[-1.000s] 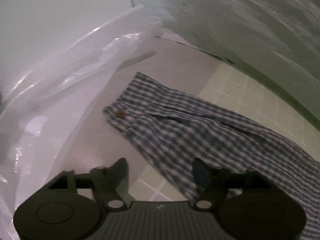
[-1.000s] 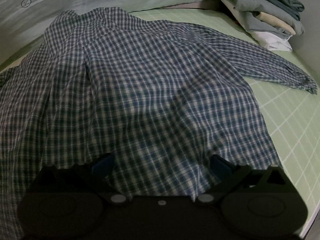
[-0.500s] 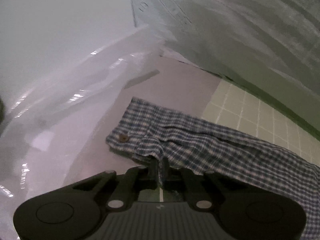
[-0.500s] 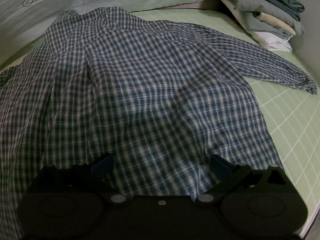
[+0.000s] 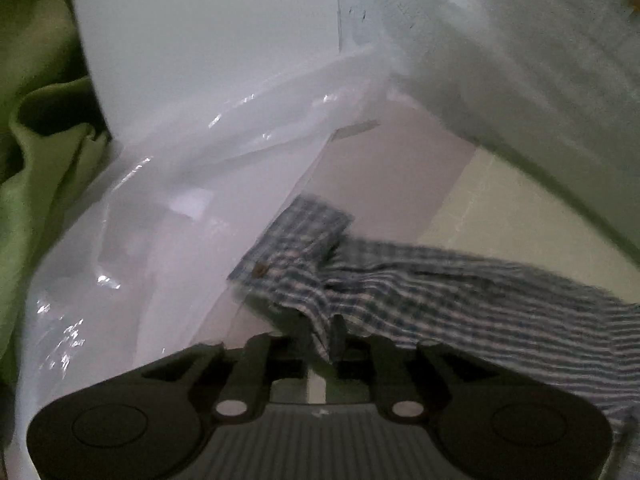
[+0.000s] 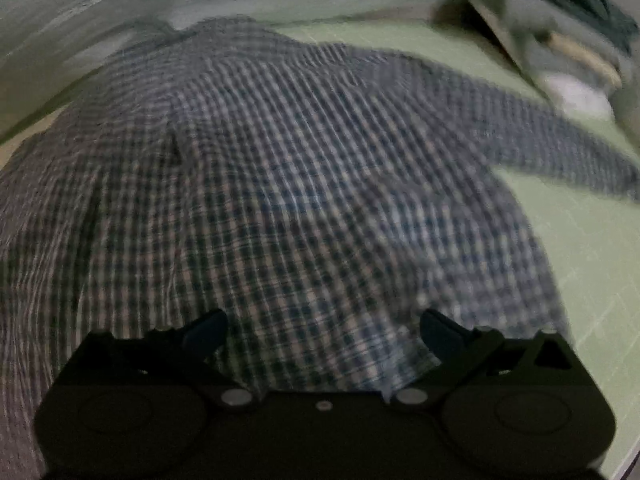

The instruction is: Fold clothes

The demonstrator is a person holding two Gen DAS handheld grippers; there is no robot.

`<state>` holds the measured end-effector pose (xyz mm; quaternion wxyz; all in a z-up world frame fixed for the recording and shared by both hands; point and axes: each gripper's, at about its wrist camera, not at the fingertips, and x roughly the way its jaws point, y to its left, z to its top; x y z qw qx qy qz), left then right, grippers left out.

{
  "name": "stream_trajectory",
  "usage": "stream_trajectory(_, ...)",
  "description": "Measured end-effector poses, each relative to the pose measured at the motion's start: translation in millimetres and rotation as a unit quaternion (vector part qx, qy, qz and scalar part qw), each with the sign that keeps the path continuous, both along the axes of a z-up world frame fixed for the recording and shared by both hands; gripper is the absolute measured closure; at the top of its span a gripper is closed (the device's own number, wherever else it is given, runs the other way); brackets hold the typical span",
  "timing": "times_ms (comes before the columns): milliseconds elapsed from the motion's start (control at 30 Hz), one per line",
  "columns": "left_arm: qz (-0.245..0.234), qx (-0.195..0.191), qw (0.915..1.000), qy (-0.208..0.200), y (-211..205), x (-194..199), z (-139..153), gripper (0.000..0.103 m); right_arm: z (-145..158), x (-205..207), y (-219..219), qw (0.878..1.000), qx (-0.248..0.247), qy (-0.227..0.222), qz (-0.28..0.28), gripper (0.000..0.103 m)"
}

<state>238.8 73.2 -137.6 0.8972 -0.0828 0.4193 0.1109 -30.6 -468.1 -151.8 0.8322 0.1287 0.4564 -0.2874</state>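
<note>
Between closed left hand-held gripper [image 5: 327,338] fingers: shirt sleeve [image 5: 460,292].

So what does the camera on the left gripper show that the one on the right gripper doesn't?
Only the left view shows the shirt's cuff with its button, a crinkly clear plastic sheet, a lime green cloth, and the left gripper pinching the sleeve.

Only the right view shows the shirt's body spread out, a stack of folded clothes, and the right gripper open over the hem.

Both show the checked shirt and the pale green gridded mat.
</note>
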Motion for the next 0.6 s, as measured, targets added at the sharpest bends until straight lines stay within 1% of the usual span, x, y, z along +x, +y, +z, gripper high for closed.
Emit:
stream_trajectory(33, -0.010, -0.005, 0.9999, -0.006, -4.6, -8.5, 5.7, 0.072, 4.4, -6.8, -2.1, 1.000, -0.013, -0.009, 0.005, 0.000)
stream_trajectory(100, -0.038, -0.017, 0.9991, -0.010, -20.3, -31.5, 13.7, 0.064, 11.7, -22.2, -10.1, 0.999, -0.029, -0.024, 0.006, 0.000)
stream_trajectory(133, -0.053, -0.024, 0.9982, -0.012, -28.7, -43.9, 17.5, 0.061, 13.8, -31.9, -17.4, 0.999, -0.033, -0.028, -0.001, 0.000)
stream_trajectory(167, -0.069, -0.036, 0.9969, -0.008, -38.7, -56.9, 19.0, 0.055, 15.4, -41.1, -24.0, 0.999, -0.037, -0.031, -0.009, 0.000)
stream_trajectory(200, -0.085, -0.051, 0.9951, -0.002, -49.5, -70.3, 19.2, 0.051, 15.3, -49.3, -29.5, 0.999, -0.041, -0.030, -0.018, 0.000)
stream_trajectory(267, -0.116, -0.060, 0.9914, 0.014, -71.7, -95.4, 14.9, 0.051, 13.0, -70.7, -43.5, 0.998, -0.037, -0.026, -0.033, 0.001)
stream_trajectory(333, -0.146, -0.065, 0.9866, 0.031, -94.0, -120.2, 9.5, 0.051, 9.1, -89.8, -51.9, 0.999, -0.024, -0.024, -0.043, 0.012)
stream_trajectory(400, -0.174, -0.043, 0.9827, 0.045, -117.0, -143.1, 4.7, 0.051, 4.5, -108.9, -58.8, 0.999, -0.008, -0.023, -0.049, 0.015)
stream_trajectory(467, -0.189, -0.020, 0.9803, 0.053, -132.3, -161.8, 1.8, 0.051, 1.4, -127.3, -64.0, 0.999, 0.002, -0.022, -0.048, 0.017)
stream_trajectory(567, -0.189, 0.002, 0.9803, 0.058, -145.2, -182.7, 0.5, 0.051, -3.2, -144.7, -73.2, 0.998, 0.019, -0.023, -0.046, 0.024)
stream_trajectory(600, -0.182, 0.003, 0.9816, 0.059, -147.1, -188.9, 0.5, 0.051, -3.7, -148.0, -74.3, 0.998, 0.024, -0.023, -0.045, 0.030)
